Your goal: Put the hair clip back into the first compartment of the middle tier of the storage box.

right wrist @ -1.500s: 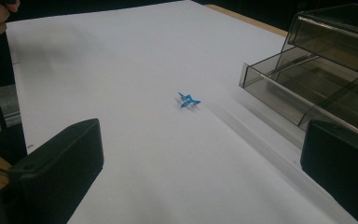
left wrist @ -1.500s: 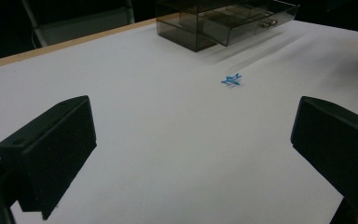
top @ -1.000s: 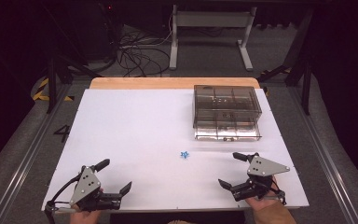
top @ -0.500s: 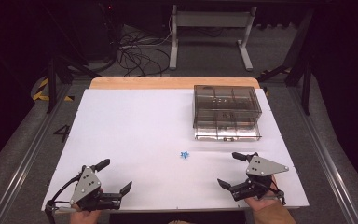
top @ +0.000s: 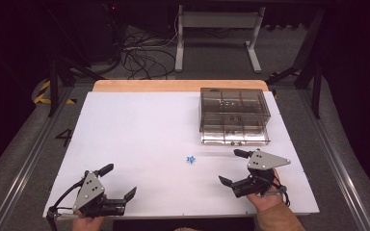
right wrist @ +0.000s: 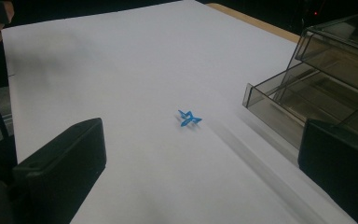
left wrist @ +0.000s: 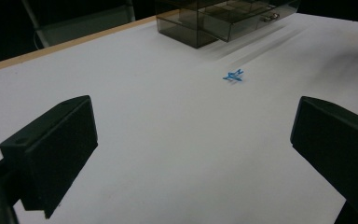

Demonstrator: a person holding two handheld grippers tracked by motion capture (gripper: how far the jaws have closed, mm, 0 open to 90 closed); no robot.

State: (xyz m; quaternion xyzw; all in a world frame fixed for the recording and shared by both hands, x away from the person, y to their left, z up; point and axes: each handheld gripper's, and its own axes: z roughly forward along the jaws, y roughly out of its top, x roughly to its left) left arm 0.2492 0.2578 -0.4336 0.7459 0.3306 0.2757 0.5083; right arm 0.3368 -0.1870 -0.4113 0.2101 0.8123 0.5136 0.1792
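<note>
Staying parted and unmoved, both grippers

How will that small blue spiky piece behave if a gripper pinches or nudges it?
The blue spiky piece looks tiny and thin-armed, so probably very light. It may skid on the smooth white table when nudged. Its prongs could twist it out from between the jaws.

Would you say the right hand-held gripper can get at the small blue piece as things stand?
Probably yes: the right hand-held gripper stands open, and bare white table lies between it and the blue piece; the drawer box sits off to the side.
</note>
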